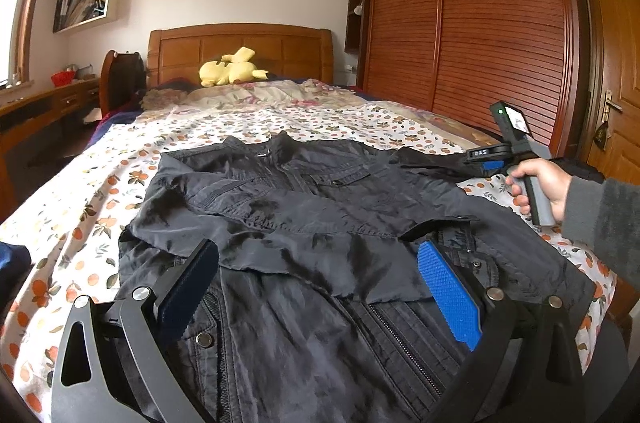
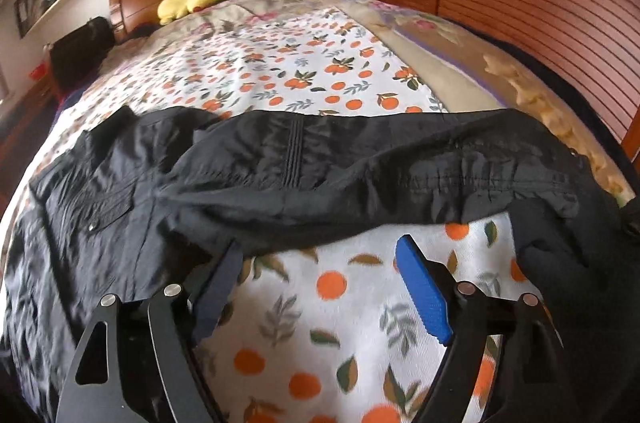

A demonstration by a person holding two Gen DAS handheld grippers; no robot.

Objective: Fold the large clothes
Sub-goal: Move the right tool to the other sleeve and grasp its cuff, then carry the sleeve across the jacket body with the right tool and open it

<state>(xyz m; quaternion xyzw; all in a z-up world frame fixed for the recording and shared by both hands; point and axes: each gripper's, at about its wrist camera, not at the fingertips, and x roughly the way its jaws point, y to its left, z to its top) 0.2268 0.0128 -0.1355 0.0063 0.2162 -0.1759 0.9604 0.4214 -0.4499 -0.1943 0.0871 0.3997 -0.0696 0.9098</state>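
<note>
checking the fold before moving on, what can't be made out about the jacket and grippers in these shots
- Left wrist view: the black jacket near hem is cut off by the bottom edge and the left gripper.
- Left wrist view: the right gripper fingers are too small, partly behind the sleeve.
- Right wrist view: the sleeve cuff is lost in motion blur at the right edge.

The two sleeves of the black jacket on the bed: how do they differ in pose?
The left sleeve is folded across the jacket's front, while the right sleeve lies stretched out sideways on the orange-print sheet. The left sleeve lies on jacket cloth; the right mostly on sheet. Both are black and wrinkled.
</note>
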